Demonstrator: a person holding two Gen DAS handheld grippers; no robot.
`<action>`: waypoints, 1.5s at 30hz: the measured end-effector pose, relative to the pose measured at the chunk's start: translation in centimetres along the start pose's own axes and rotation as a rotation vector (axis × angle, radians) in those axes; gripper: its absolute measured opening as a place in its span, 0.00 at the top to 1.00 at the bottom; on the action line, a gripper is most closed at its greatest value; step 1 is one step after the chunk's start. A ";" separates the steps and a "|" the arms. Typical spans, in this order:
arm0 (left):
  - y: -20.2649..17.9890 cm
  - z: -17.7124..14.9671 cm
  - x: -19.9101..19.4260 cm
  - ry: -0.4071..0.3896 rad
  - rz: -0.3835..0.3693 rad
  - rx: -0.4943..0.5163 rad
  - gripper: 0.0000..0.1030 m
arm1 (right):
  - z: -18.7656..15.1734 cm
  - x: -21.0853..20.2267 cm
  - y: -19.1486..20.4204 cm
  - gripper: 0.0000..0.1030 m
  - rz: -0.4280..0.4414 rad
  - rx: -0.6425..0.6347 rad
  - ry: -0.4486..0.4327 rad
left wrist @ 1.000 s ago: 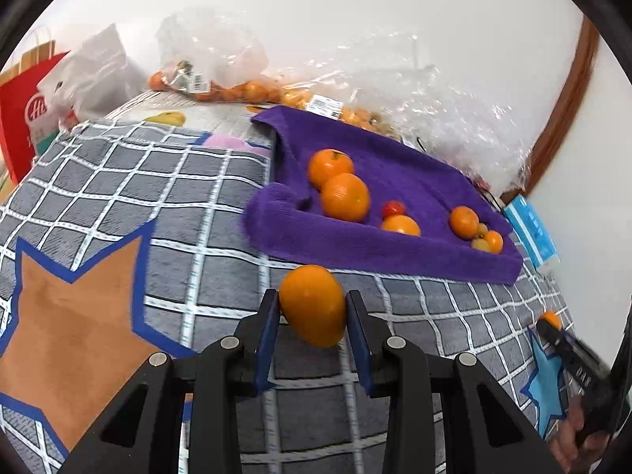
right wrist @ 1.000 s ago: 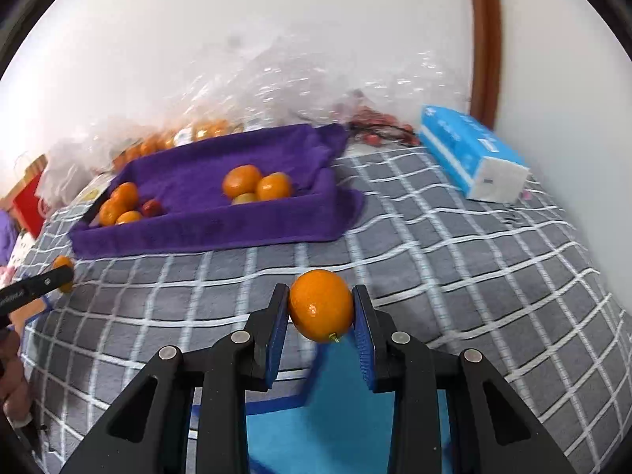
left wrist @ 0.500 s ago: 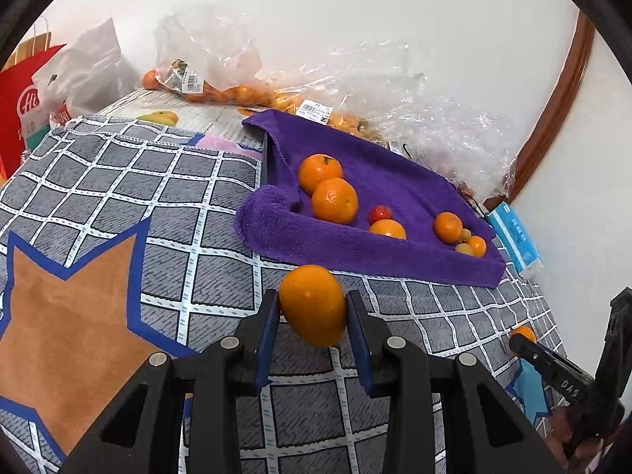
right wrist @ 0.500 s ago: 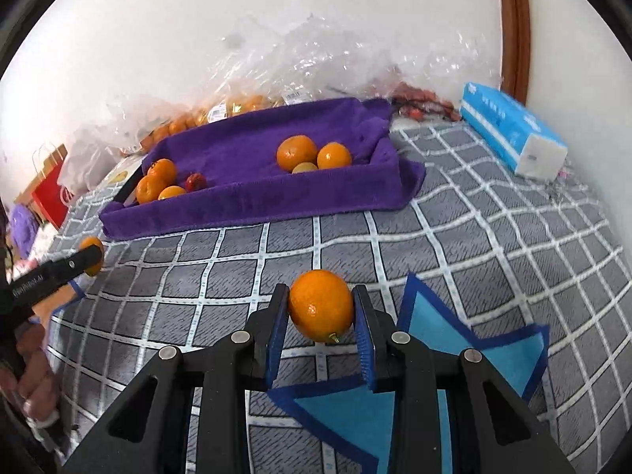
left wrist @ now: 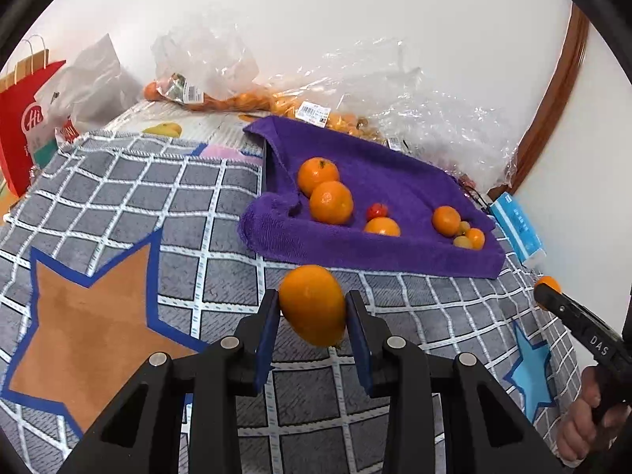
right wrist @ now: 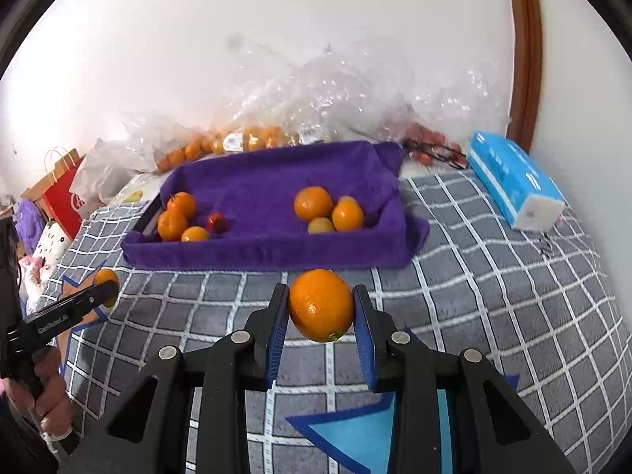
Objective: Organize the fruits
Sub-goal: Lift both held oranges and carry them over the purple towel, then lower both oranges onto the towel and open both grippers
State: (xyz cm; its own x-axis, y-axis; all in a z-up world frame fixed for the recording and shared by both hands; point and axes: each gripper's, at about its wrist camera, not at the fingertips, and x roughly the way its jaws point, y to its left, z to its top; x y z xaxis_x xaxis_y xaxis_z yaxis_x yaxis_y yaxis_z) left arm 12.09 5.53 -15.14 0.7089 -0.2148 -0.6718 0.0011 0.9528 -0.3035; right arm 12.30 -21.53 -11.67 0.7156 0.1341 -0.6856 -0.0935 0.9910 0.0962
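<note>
Left hand-held gripper (left wrist: 313, 310) clamps an orange (left wrist: 314, 304); right hand-held gripper (right wrist: 320, 312) clamps a mandarin (right wrist: 320, 305). Both are carried toward the purple towel-lined tray (right wrist: 268, 252) at 12 o'clock, likely for sorting.

Each wrist camera looked down past its fingers; both shared the purple towel (left wrist: 395, 181) (right wrist: 276, 181) at twelve o'clock.

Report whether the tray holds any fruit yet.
Partly filled. The purple-lined tray holds two clusters: oranges with a small red fruit at one end, oranges at the other. Its middle is bare.
</note>
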 end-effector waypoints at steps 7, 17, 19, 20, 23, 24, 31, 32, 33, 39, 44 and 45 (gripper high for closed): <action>-0.8 1.8 -1.8 0.028 -0.016 0.009 0.69 | 1.6 -0.7 1.2 0.69 0.042 -0.037 0.005; -0.9 3.8 -3.4 0.011 -0.054 -0.028 0.69 | 3.9 -3.3 1.5 0.69 0.035 -0.032 -0.053; -1.1 4.3 -3.5 -0.008 -0.031 -0.018 0.69 | 4.2 -3.3 1.8 0.69 0.047 -0.030 -0.067; -1.3 4.6 -3.5 -0.016 -0.017 -0.006 0.69 | 4.4 -3.2 1.9 0.69 0.054 -0.029 -0.072; -1.4 5.5 -3.7 -0.036 -0.002 0.011 0.69 | 5.0 -2.9 2.4 0.69 0.077 -0.023 -0.080; -1.3 5.8 -3.8 -0.045 0.002 0.010 0.69 | 5.2 -2.8 2.5 0.69 0.092 -0.023 -0.081; -1.1 7.3 -4.2 -0.065 0.003 -0.034 0.69 | 5.8 -2.9 4.0 0.69 0.100 -0.068 -0.102; -1.2 7.5 -4.3 -0.066 0.004 -0.036 0.69 | 5.9 -2.9 4.0 0.69 0.101 -0.070 -0.100; -1.3 7.7 -4.3 -0.066 0.002 -0.037 0.69 | 5.9 -2.9 4.0 0.69 0.101 -0.072 -0.100; -1.7 8.4 -4.9 -0.072 0.008 -0.038 0.69 | 6.4 -3.1 3.9 0.69 0.100 -0.063 -0.112; -2.2 9.0 -5.2 -0.071 0.031 -0.021 0.69 | 6.8 -2.7 3.8 0.69 0.095 -0.042 -0.106; -2.3 9.1 -5.2 -0.070 0.034 -0.017 0.69 | 6.8 -2.6 3.8 0.69 0.098 -0.039 -0.105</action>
State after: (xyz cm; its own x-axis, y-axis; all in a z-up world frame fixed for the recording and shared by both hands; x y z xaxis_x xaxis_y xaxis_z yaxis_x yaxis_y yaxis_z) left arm 14.83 6.42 -4.86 0.7558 -0.1667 -0.6332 -0.0350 0.9554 -0.2933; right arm 14.82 -18.17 -4.61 0.7697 0.2310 -0.5951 -0.1916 0.9729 0.1298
